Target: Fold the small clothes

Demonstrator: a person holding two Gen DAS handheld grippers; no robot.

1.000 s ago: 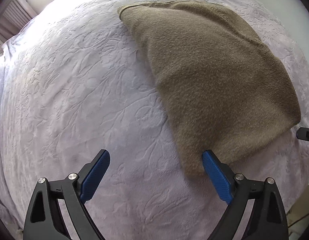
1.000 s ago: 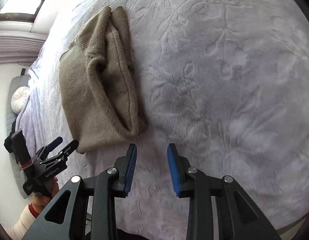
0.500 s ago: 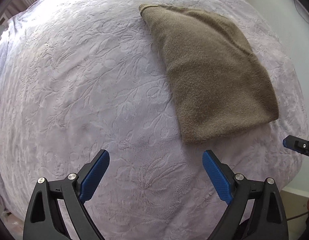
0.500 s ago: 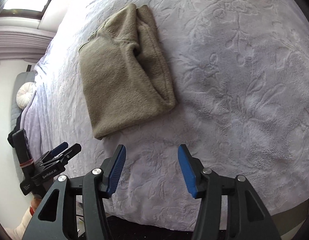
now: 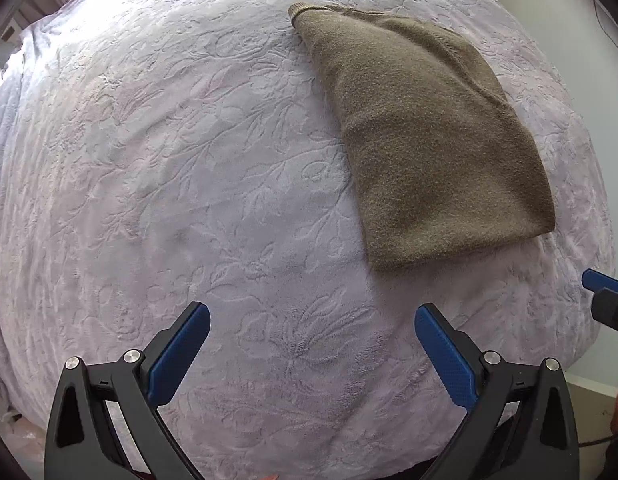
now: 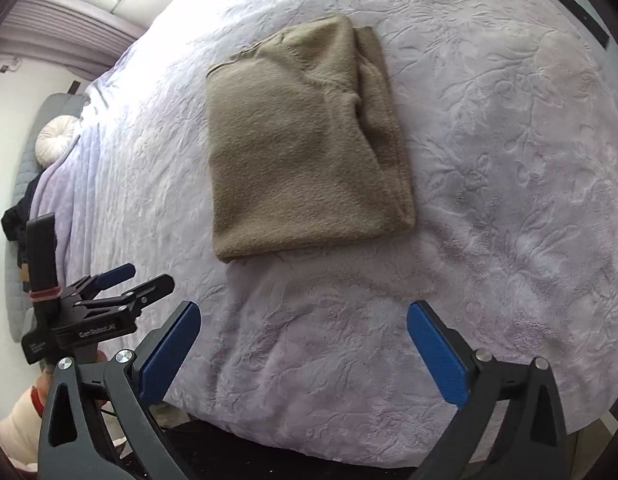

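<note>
A folded olive-brown fleece garment (image 5: 425, 136) lies flat on the pale lilac embossed bedspread (image 5: 189, 168); it also shows in the right wrist view (image 6: 297, 148), with its folded layers stacked along the right edge. My left gripper (image 5: 311, 330) is open and empty, held above the bedspread short of the garment's near edge. My right gripper (image 6: 303, 334) is open and empty, also held back from the garment's near edge. The left gripper shows at the left of the right wrist view (image 6: 137, 276); the right gripper's tips show at the right edge of the left wrist view (image 5: 605, 288).
The bed's front edge drops off just below both grippers (image 6: 309, 452). A round white cushion (image 6: 55, 136) and dark clothing (image 6: 17, 220) lie at the far left beside the bed. A window with a radiator (image 6: 69, 20) is at the back left.
Both grippers have pulled back from the garment toward the bed's front edge. The right gripper's jaws have opened wide from nearly closed. The garment lies still.
</note>
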